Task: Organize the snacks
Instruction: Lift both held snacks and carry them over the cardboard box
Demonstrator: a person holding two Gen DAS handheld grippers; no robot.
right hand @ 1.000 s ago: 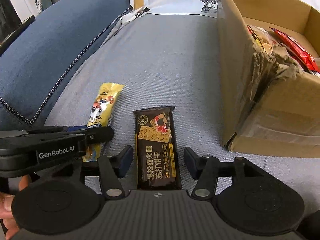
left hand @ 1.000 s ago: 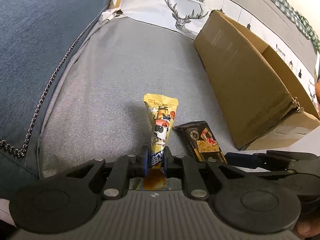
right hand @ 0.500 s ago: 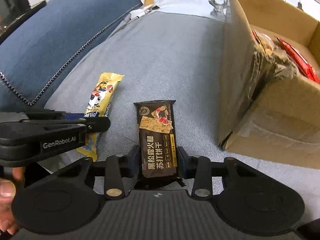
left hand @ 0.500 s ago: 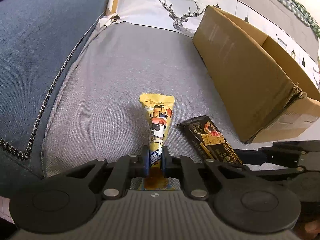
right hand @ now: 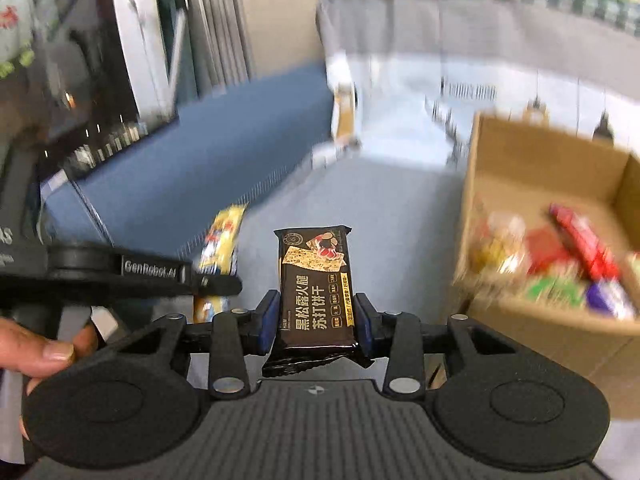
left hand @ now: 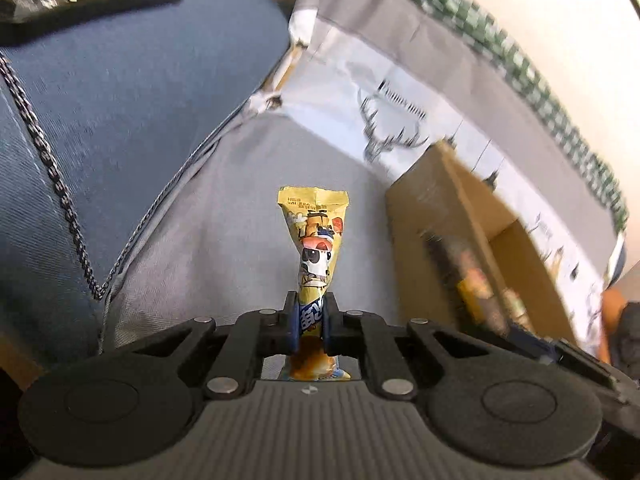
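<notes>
Item: two snack packets in carriage toward the cardboard box point(right hand: 532, 184). Left claw point(left hand: 309, 322) is clenched on the yellow snack stick point(left hand: 316, 240), pinching it low so that most of its length stands free above the pads. Right claw point(right hand: 316, 322) grasps the dark cracker packet point(right hand: 314, 280) across its lower width, upper half projecting forward. Both packets are clear of the grey sofa seat point(left hand: 224, 216); the box stands on that seat to the right, open, already holding assorted wrappers. Risks, as judged: the slender yellow wrapper is squeezed thin and may slide or droop out of so narrow a pinch; the glossy cracker packet could twist between the pads; with the two claws close together they may collide, or a packet may catch the box wall and fall outside. Condition: yellow wrapper creased with a cartoon print; cracker packet flat, black, gold panel, intact.
</notes>
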